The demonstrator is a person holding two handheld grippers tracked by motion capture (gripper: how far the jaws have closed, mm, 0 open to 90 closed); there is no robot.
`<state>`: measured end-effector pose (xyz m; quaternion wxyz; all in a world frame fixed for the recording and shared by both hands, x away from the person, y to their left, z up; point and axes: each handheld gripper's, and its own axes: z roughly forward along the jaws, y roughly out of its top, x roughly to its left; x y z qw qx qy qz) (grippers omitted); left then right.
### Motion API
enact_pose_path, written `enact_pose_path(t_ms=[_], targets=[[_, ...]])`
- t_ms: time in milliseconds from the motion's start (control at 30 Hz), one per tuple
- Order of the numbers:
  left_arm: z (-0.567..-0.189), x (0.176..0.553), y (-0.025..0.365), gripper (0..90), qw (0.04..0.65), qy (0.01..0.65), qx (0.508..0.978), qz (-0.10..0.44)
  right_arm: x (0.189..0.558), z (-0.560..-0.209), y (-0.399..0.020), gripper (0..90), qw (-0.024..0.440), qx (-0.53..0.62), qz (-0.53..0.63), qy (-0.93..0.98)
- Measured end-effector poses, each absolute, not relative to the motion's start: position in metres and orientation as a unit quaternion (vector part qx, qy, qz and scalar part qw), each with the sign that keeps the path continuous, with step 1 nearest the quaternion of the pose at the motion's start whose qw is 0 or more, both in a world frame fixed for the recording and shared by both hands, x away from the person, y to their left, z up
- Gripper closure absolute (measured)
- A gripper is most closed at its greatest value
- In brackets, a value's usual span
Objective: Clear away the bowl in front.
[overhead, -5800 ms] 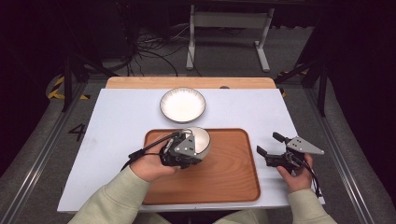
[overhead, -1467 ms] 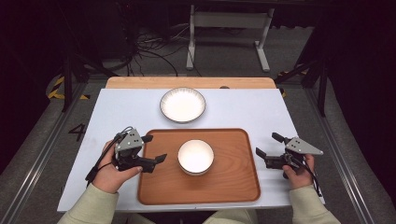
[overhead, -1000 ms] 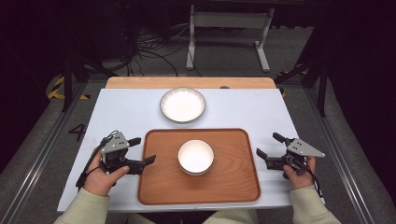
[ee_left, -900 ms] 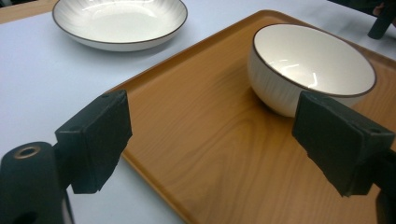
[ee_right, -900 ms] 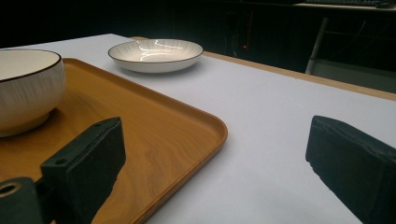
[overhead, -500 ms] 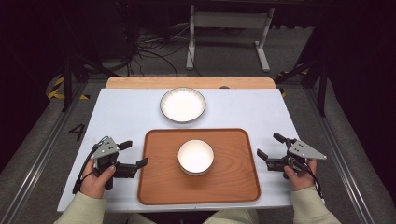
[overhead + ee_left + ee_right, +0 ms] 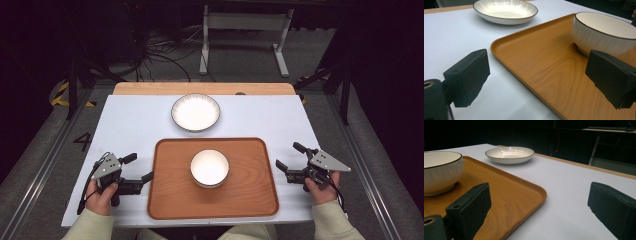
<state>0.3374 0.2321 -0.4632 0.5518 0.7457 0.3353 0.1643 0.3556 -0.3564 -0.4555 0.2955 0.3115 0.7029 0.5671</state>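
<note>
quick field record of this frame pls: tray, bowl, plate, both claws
tray: brown wooden rectangular tray, on white table, near edge
bowl: white deep bowl with dark rim, upright, empty, mid-tray
plate: white shallow plate with dark rim, on table beyond tray
left claw: open, holds nothing, at tray's left edge; jaws have just been opening
right claw: open, holds nothing, right of tray

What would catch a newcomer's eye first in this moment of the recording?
Most likely the white bowl standing alone in the middle of the wooden tray at the near side of the table. Next, the left gripper and right gripper, both open and empty, flank the tray's two short sides. Beyond the tray, a shallow white plate sits on the pale tabletop.
</note>
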Motion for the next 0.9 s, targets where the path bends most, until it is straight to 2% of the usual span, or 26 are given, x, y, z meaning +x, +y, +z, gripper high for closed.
enact_pose_path(t_ms=[900], targets=[[-0.4676,0.3352,0.2278,3.9,0.527,0.325,0.764,0.185,0.3547,-0.4558,-0.3573,5.4,0.295,0.307,0.572,0.701]])
